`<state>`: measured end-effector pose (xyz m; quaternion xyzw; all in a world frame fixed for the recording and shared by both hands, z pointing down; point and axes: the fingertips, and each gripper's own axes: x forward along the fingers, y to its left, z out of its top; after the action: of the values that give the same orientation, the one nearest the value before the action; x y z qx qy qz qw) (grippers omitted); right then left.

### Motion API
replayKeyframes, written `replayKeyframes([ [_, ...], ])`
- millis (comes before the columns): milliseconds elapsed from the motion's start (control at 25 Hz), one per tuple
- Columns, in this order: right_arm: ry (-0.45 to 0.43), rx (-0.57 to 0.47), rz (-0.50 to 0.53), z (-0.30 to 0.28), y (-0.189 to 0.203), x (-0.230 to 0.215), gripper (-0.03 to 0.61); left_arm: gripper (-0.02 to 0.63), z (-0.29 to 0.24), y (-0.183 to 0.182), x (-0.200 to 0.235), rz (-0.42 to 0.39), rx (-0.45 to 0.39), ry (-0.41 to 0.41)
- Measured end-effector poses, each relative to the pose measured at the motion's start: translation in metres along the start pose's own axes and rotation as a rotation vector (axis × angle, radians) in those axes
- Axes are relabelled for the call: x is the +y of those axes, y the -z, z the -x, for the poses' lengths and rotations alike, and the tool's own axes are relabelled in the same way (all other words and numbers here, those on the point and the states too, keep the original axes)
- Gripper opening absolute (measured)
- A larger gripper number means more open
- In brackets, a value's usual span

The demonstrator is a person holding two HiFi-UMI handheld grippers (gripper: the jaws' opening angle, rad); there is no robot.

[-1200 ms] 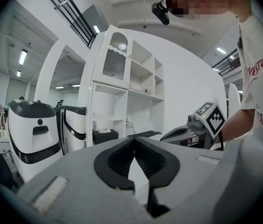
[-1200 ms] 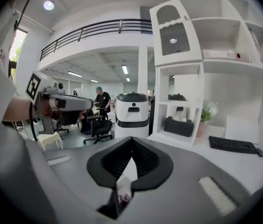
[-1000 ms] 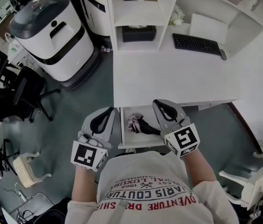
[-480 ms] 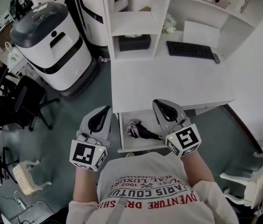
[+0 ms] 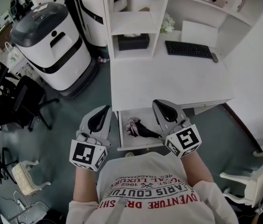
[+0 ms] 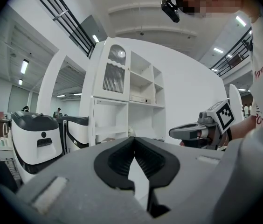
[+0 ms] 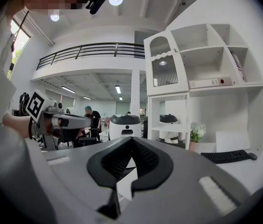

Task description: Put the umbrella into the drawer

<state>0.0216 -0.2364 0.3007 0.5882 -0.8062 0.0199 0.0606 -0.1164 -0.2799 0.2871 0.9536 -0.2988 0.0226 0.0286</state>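
The folded dark umbrella (image 5: 138,127), with a pinkish end, lies inside the open white drawer (image 5: 122,133) under the desk. My left gripper (image 5: 107,108) hangs left of the drawer, over the floor, with its jaws closed tip to tip and nothing in them. My right gripper (image 5: 156,103) is over the drawer's right side, shut and empty, above the umbrella and not touching it. In the left gripper view, the left gripper (image 6: 134,142) points level at the shelf unit and the right gripper (image 6: 200,130) shows at its right. The right gripper view has its own closed tips (image 7: 132,142) and the left gripper (image 7: 59,121).
A white desk (image 5: 169,85) carries a black keyboard (image 5: 187,49) and a shelf unit (image 5: 131,22) with a dark box. A large white and grey machine (image 5: 50,41) stands at the left, office chairs (image 5: 24,101) beyond it. A white chair (image 5: 252,181) is at the right.
Both grippers have risen slightly in front of me and stayed shut. The umbrella lies in the drawer as before.
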Motion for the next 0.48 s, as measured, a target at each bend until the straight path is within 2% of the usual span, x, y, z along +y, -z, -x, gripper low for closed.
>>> replayKeyframes([
  [200,0.007,0.000,0.000,0.0030,0.0007,0.0040,-0.002,0.005,0.0046,0.0026,-0.0024,-0.003,0.002,0.000],
  [480,-0.003,-0.004,-0.049,0.0030,0.0022,0.0104,-0.002,0.005,0.0095,0.0082,0.0000,-0.002,0.018,-0.008],
])
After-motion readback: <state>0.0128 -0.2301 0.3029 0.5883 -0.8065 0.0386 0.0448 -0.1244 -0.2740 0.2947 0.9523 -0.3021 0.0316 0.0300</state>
